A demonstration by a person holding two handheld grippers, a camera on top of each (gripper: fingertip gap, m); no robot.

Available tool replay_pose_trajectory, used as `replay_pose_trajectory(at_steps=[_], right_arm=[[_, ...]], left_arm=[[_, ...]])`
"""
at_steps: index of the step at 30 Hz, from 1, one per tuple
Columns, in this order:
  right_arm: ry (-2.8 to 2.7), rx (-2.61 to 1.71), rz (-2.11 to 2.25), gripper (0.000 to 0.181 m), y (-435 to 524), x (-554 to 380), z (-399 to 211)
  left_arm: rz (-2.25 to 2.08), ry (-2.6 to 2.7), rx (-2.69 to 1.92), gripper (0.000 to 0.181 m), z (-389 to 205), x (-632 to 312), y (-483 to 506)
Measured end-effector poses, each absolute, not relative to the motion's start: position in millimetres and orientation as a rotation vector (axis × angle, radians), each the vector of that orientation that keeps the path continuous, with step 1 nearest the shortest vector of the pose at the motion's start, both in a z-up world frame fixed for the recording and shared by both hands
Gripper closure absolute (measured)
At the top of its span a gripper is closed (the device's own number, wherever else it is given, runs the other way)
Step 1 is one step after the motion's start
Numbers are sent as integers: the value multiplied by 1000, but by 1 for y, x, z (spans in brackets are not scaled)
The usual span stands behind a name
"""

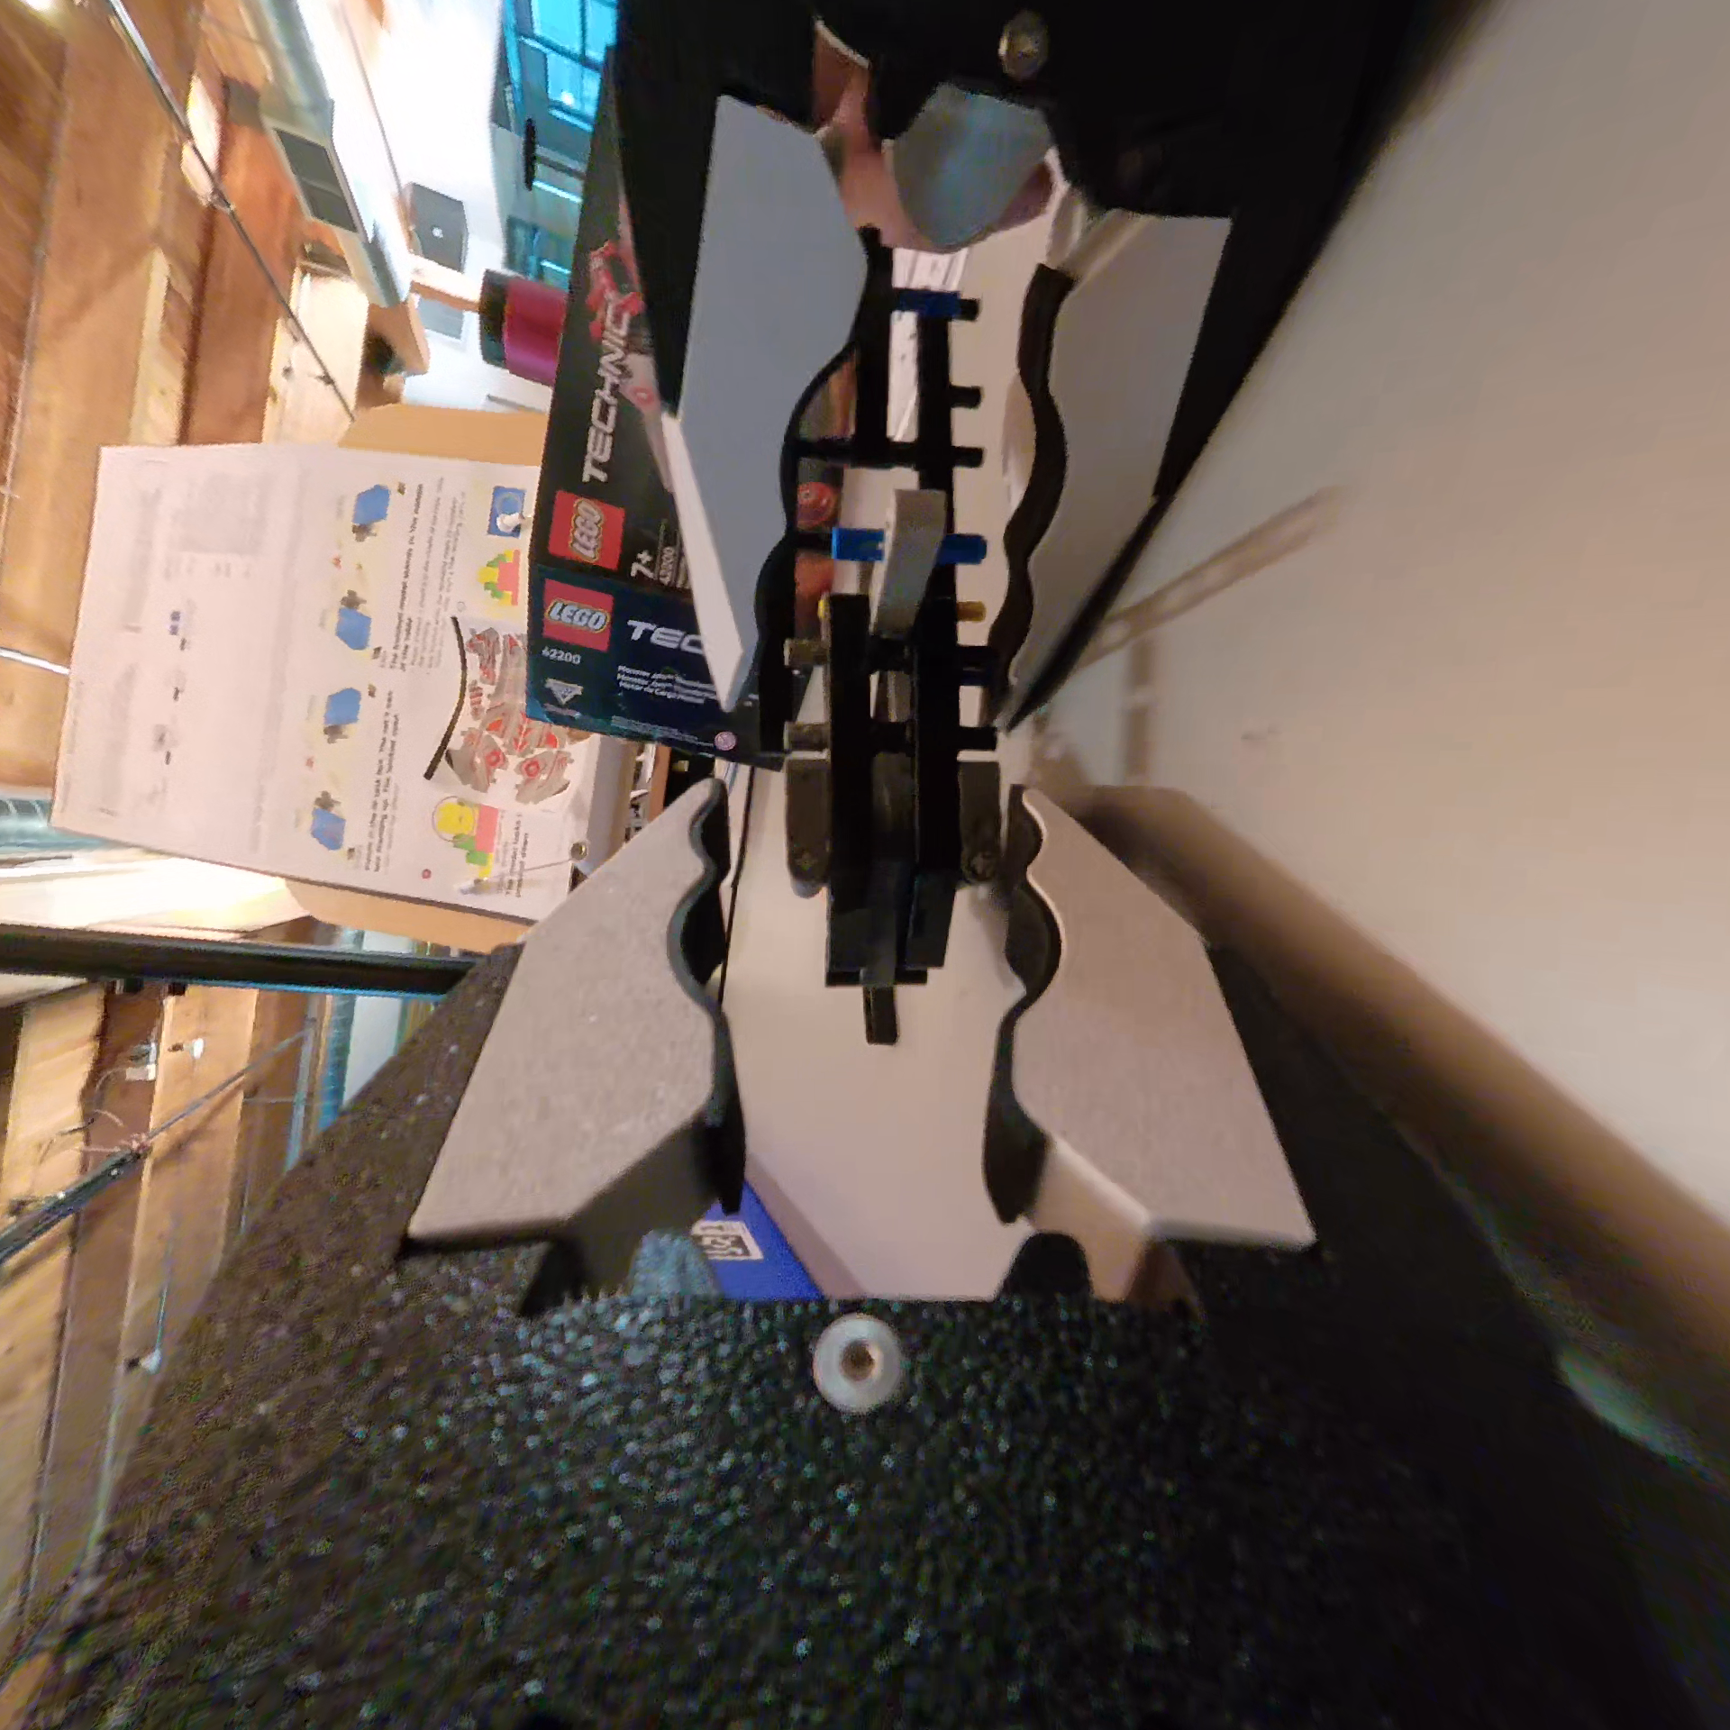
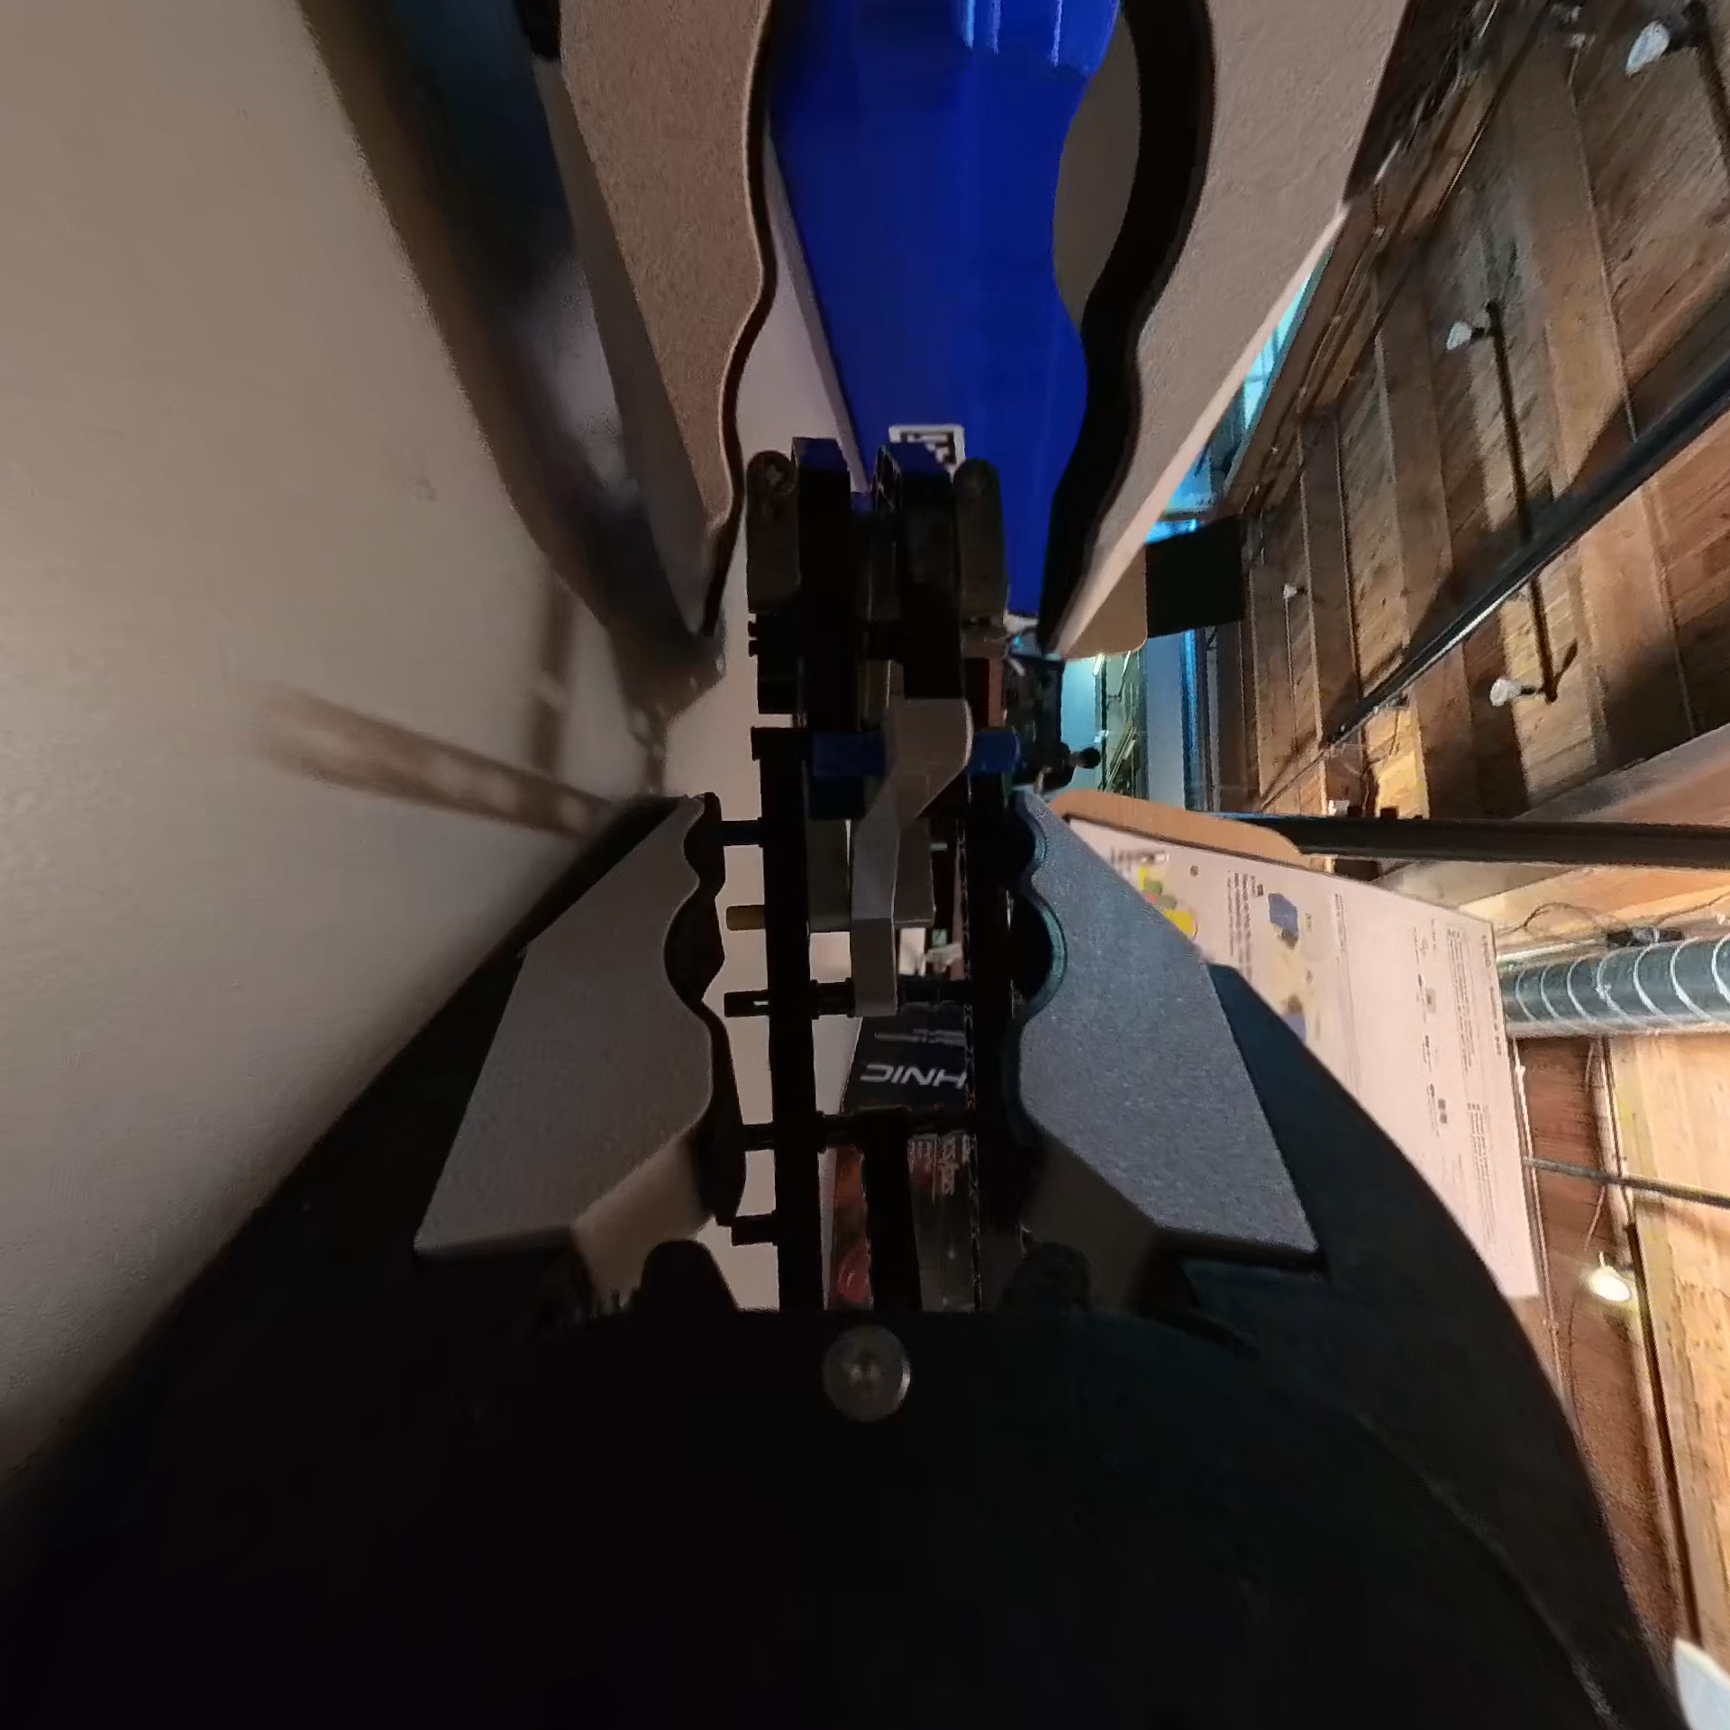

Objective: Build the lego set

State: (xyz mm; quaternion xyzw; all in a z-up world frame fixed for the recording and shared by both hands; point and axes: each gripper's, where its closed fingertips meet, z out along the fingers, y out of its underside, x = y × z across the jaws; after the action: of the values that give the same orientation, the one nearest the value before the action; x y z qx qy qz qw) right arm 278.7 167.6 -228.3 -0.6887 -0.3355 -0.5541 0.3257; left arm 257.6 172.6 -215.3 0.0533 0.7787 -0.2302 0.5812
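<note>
A lego assembly (image 1: 847, 655) of black beams with blue pins and a light grey piece (image 1: 908, 562) hangs between my two grippers, just above the white table (image 1: 1404, 468). My right gripper (image 2: 863, 810) is shut on the assembly (image 2: 782, 936), its pads pressing the side pins and the outer beam. It faces me in the left wrist view (image 1: 871, 702). My left gripper (image 1: 869, 805) is open around the assembly's other end, with a gap on one side. It also shows in the right wrist view (image 2: 880, 637), with its blue body behind.
The lego box (image 1: 599, 562) stands just behind the assembly. A printed instruction sheet (image 1: 281, 655) on cardboard leans behind it, also in the right wrist view (image 2: 1357, 1030). A black bar (image 1: 234, 960) crosses nearby. The table (image 2: 187, 468) runs along one side.
</note>
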Motion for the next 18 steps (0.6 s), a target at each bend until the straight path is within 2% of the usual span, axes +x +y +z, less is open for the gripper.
replay_pose_trajectory(at_steps=[3, 4, 5, 7, 10, 11, 12, 14, 16, 18], right_arm=[[-929, -1751, -1427, 123, 168, 273, -227], [-939, -1734, -1441, 123, 167, 272, -226], [-946, -1720, -1468, 123, 166, 273, -225], [-973, -1693, -1488, 123, 166, 270, -225], [-986, -1676, -1474, 123, 170, 266, -224], [-987, -1675, -1457, 123, 171, 264, -225], [-987, -1674, -1439, 123, 172, 262, -225], [-988, -1679, -1410, 123, 173, 261, -227], [-994, -1682, -1365, 123, 175, 257, -229], [-1012, -1664, -1342, 123, 176, 254, -229]], left_arm=[[-631, 1985, 103, 132, -224, 243, 167], [-719, 2089, 51, 119, -225, 235, 165], [-837, 2143, -27, 120, -217, 228, 164], [-1093, 2200, -223, 134, -194, 221, 165], [-1390, 2182, -486, 128, -169, 227, 169], [-1436, 2150, -508, 140, -165, 231, 171], [-1432, 2118, -502, 156, -164, 236, 174], [-1383, 2117, -446, 170, -170, 241, 176], [-1294, 2119, -502, 159, -181, 252, 182], [-1246, 2123, -467, 158, -188, 257, 183]])
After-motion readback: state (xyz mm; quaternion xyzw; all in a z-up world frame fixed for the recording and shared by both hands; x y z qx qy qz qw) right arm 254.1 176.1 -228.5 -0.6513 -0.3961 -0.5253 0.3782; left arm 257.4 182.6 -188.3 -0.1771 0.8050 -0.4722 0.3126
